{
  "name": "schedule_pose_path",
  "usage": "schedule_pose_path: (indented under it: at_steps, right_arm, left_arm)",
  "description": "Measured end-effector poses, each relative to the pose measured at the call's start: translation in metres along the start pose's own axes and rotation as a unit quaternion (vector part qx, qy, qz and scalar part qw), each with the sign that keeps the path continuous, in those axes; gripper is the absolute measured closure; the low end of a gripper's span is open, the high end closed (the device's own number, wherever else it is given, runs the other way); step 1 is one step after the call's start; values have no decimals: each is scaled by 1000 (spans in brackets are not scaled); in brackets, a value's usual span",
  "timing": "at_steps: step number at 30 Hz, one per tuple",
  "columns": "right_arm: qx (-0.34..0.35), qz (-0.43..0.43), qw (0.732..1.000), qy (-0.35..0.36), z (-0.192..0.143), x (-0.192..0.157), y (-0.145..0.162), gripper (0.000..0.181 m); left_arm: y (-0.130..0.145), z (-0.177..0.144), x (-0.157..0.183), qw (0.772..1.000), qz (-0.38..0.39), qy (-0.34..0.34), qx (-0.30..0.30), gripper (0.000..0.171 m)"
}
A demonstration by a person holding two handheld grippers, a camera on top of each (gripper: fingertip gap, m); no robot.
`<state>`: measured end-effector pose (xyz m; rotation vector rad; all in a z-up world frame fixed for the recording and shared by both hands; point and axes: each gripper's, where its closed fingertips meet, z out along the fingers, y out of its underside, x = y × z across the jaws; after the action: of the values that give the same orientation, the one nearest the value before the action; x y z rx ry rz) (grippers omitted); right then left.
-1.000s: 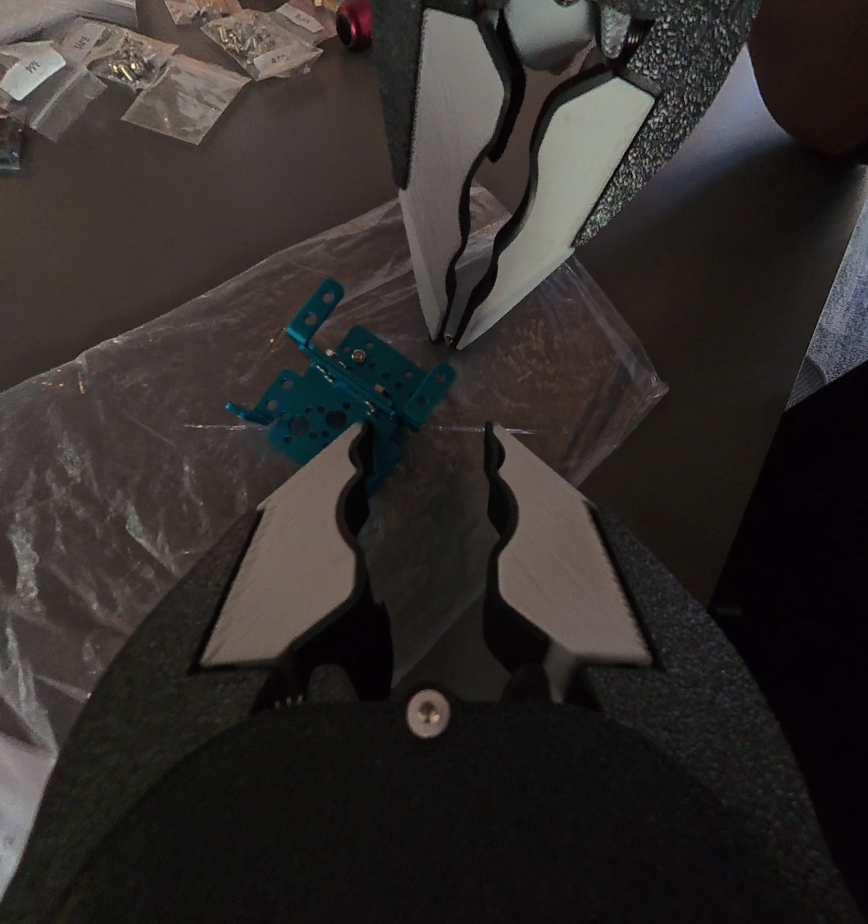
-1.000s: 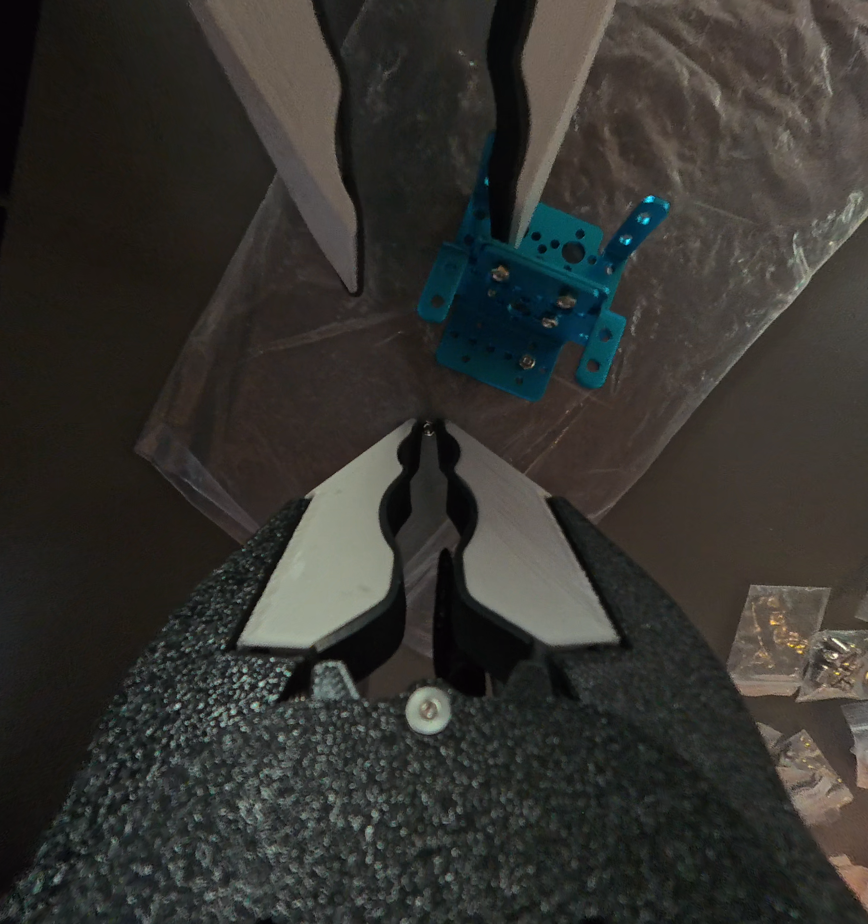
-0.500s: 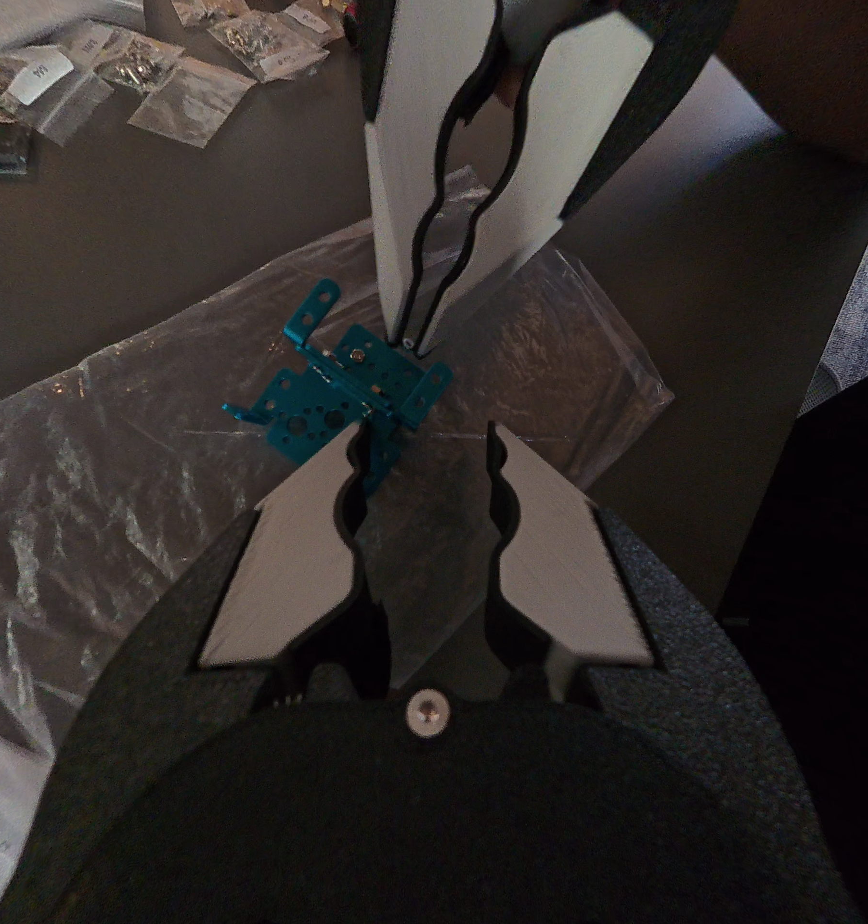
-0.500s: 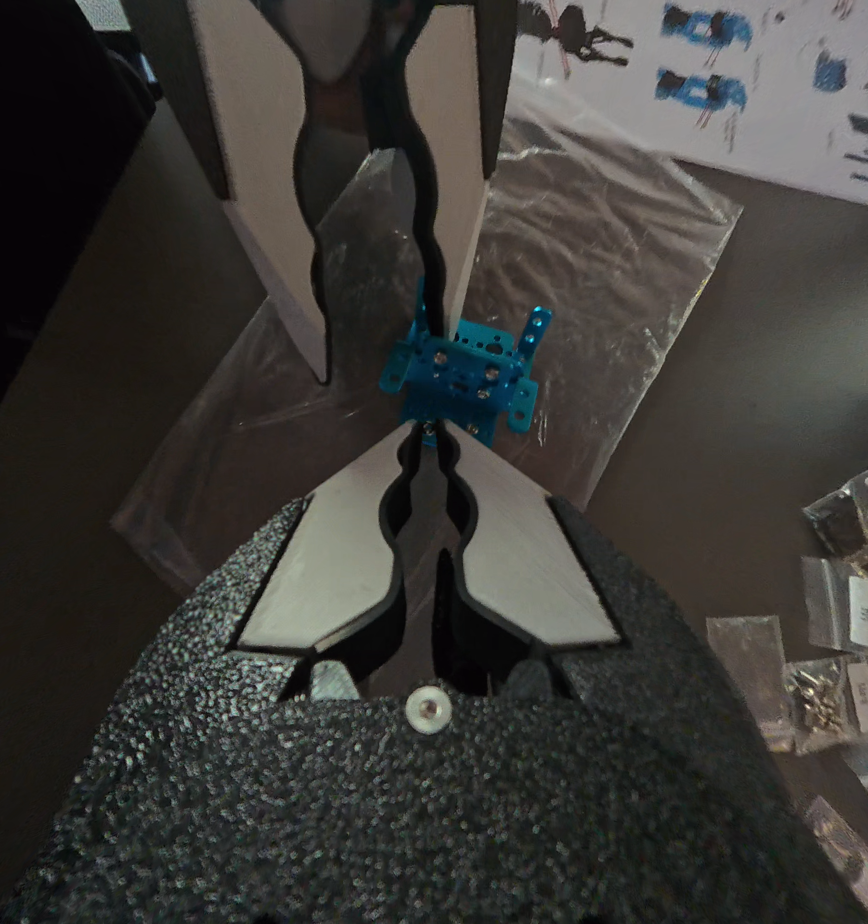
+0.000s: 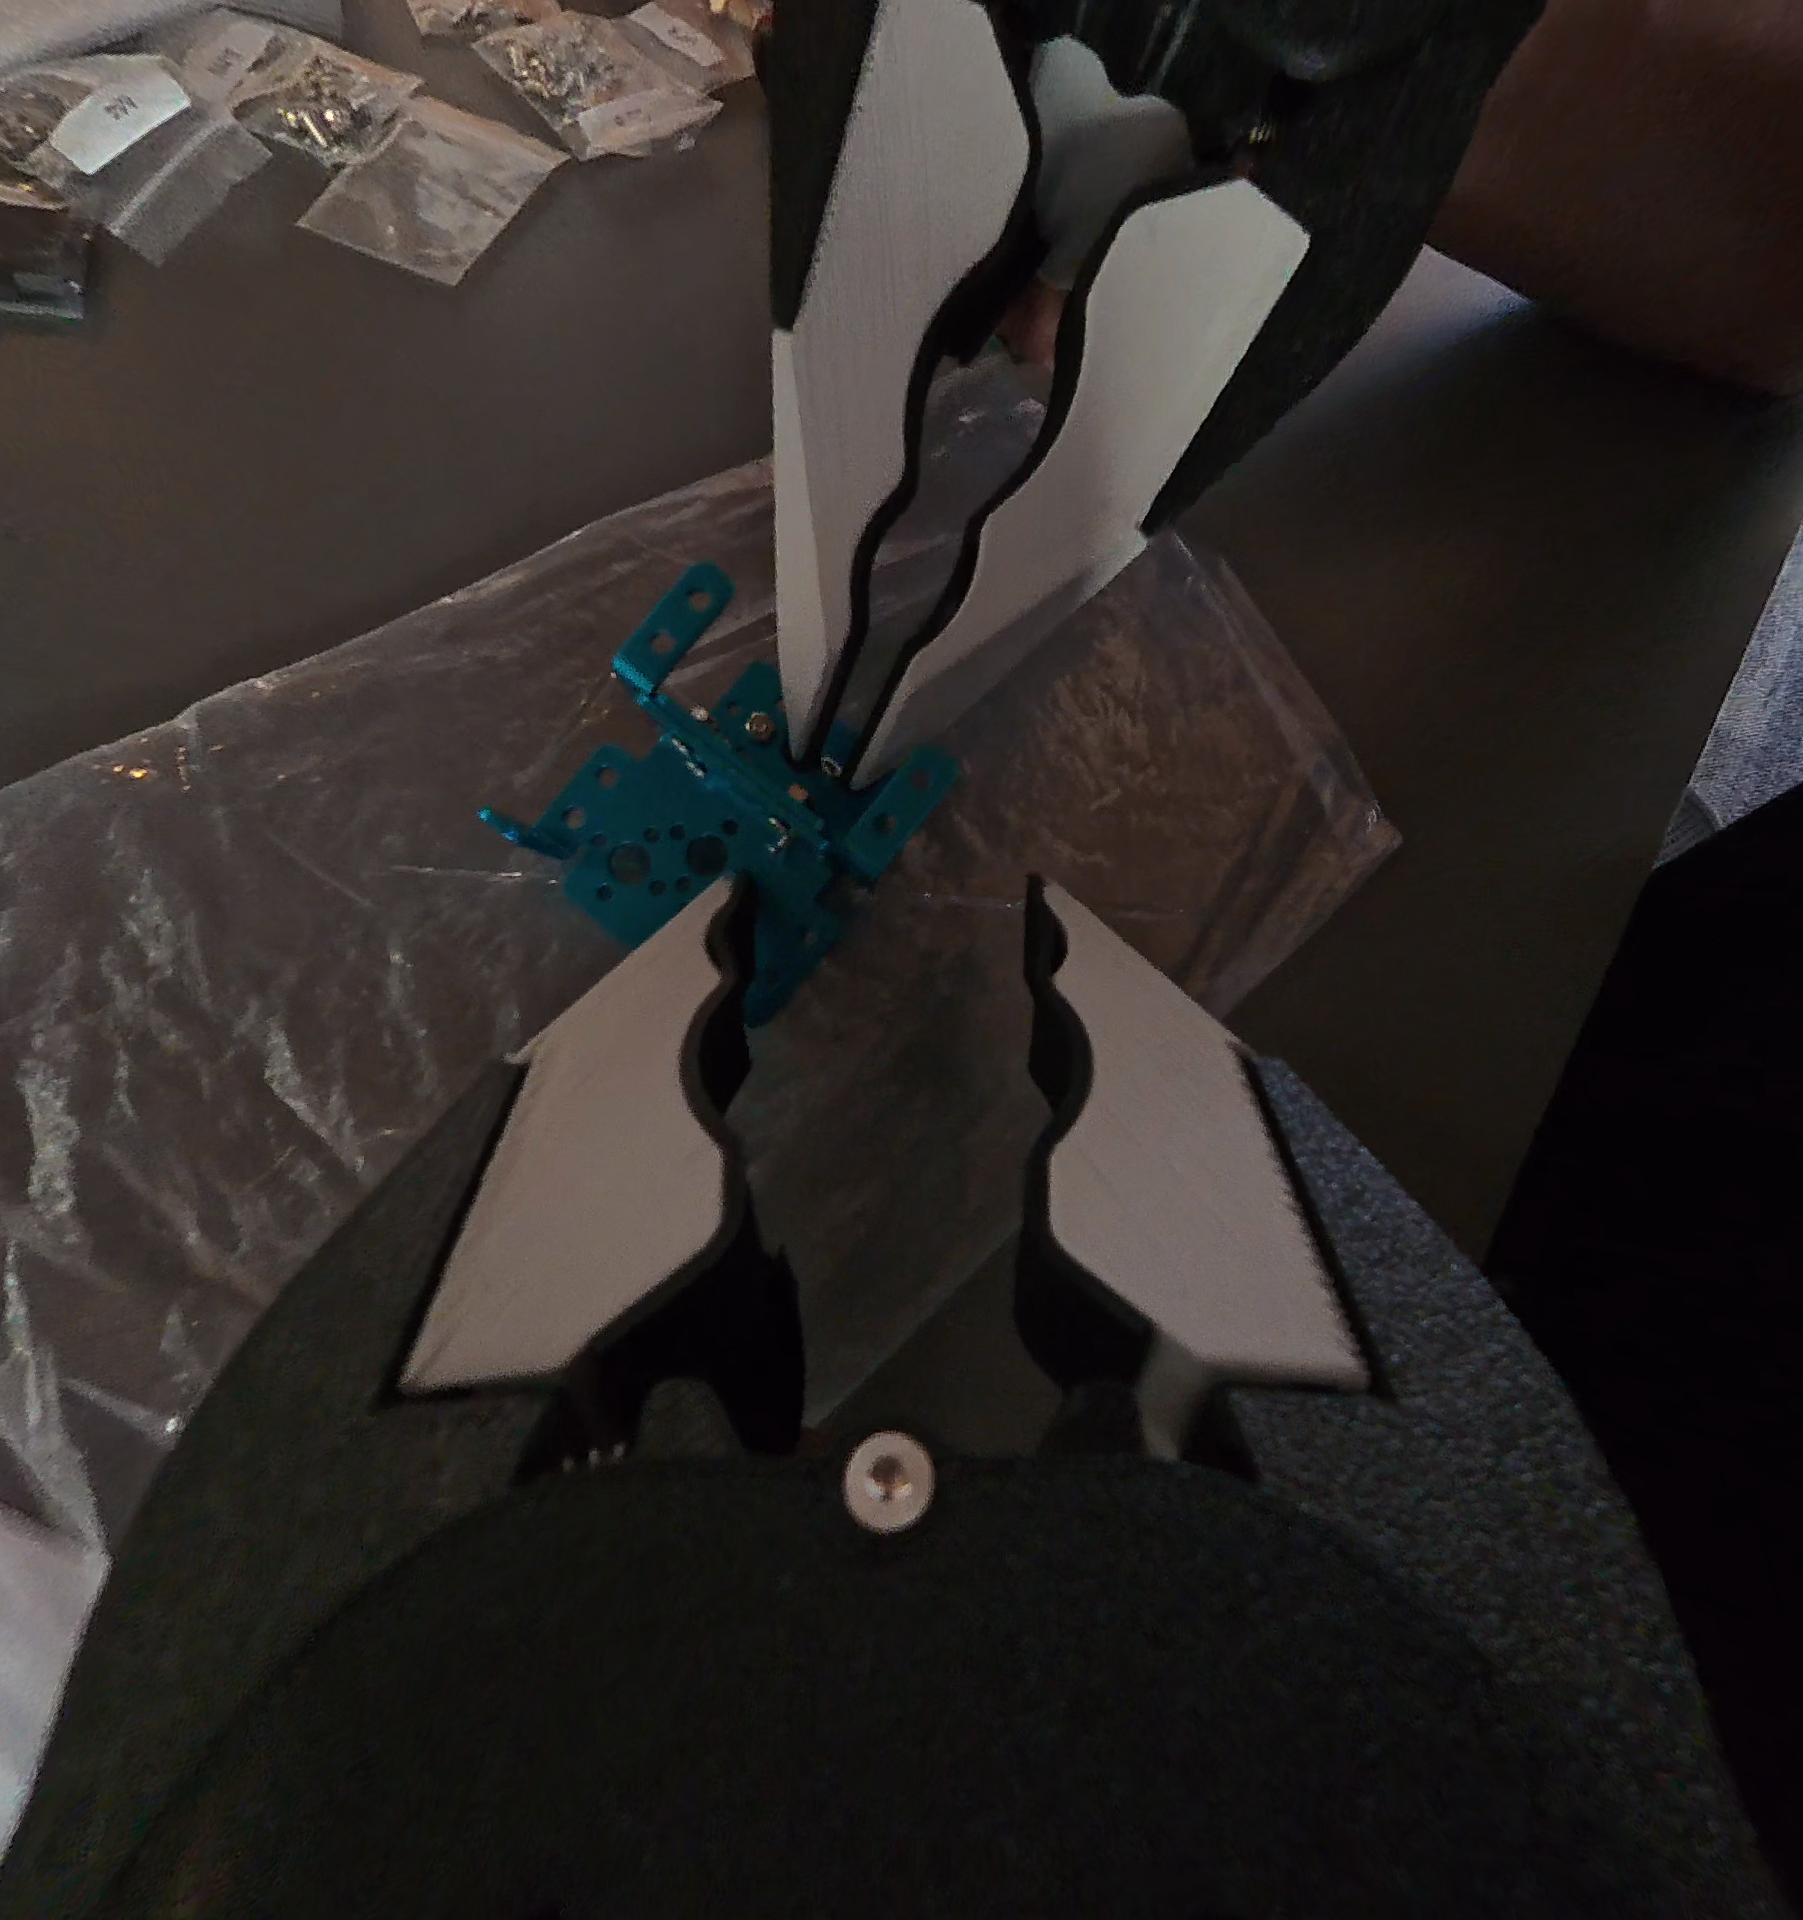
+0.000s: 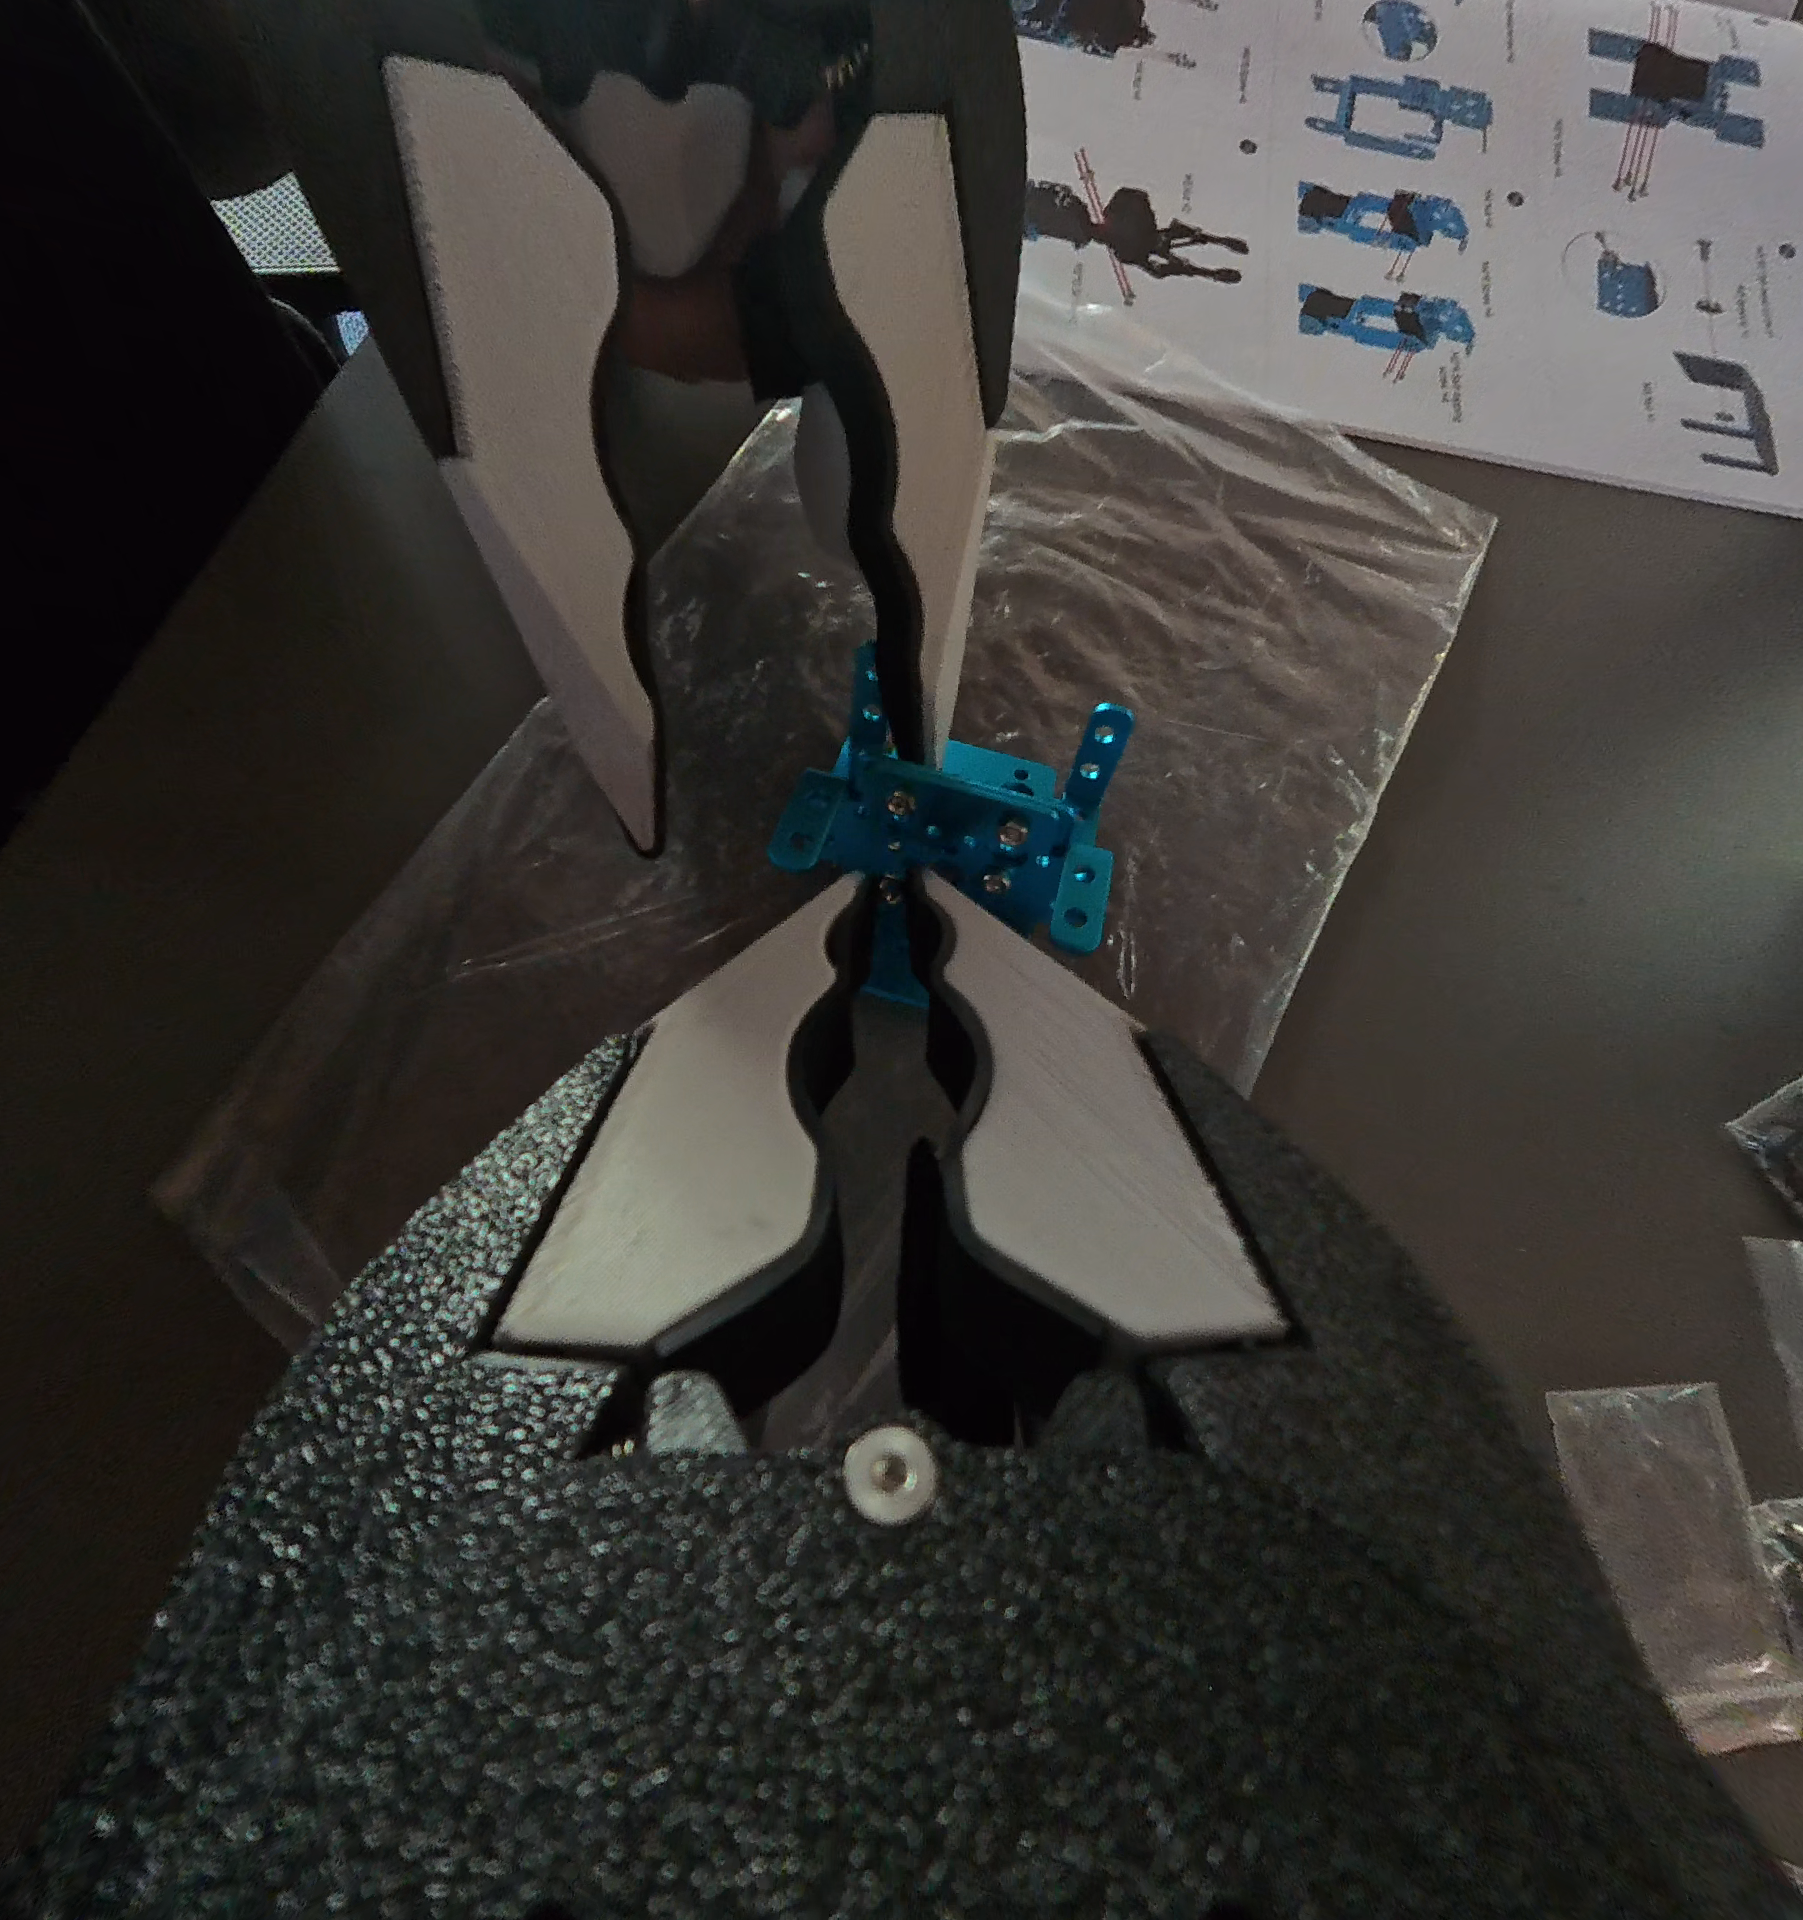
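Blue bracket assy [image 5: 731, 821] is laid on clear plastic bag [image 5: 253, 935] near counter [image 5: 357, 416] edge. Right hand-held gripper [image 6: 892, 896] is pinched nearly closed on a small screw at the bracket; left hand-held gripper [image 5: 881, 899] is held wide, 1 finger beside the bracket, seemingly bracing it.

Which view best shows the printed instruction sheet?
The right wrist view: the instruction sheet lies at top right on the dark table, beyond the clear plastic bag, its blue diagrams visible. The left wrist view does not show it.
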<state>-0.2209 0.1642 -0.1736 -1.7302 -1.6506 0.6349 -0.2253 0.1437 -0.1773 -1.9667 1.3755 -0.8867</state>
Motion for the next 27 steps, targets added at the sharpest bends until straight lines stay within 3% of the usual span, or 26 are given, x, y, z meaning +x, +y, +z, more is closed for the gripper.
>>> schedule_pose_path:
  at_steps: [13, 27]
  right_arm:
    - [15, 3, 1000, 6, 1, 1, -4, 176]
    - [19, 57, 998, -18, 2, -1, -3, 175]
  left_arm:
    - [-5, 4, 11, 1000, 6, 26, 4, 118]
    - [-5, 7, 8, 1000, 12, 5, 4, 122]
